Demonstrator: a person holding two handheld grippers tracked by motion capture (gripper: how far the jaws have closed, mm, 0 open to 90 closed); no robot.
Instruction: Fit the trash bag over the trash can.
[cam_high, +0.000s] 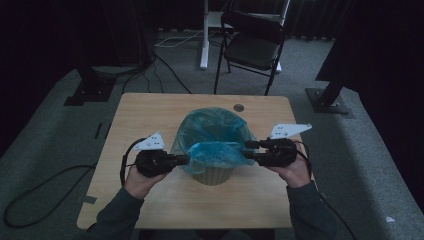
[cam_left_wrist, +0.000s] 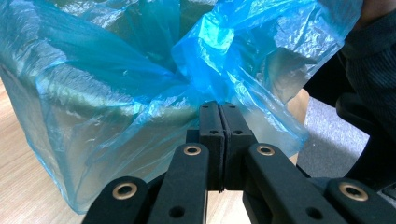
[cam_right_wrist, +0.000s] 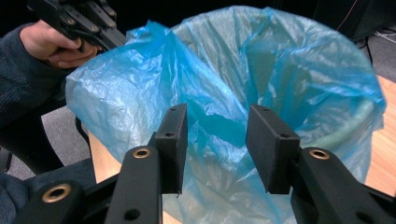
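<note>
Mostly dim: blue bag hides bin; left tongs closed at bag edge.

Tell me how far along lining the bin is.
Done: the blue bag sits inside the bin, its far edge folded over the rim. In hand: the left claw is shut on the bag's near edge, while the right claw stands open at the plastic. Left: pulling the near edge down over the rim.
</note>
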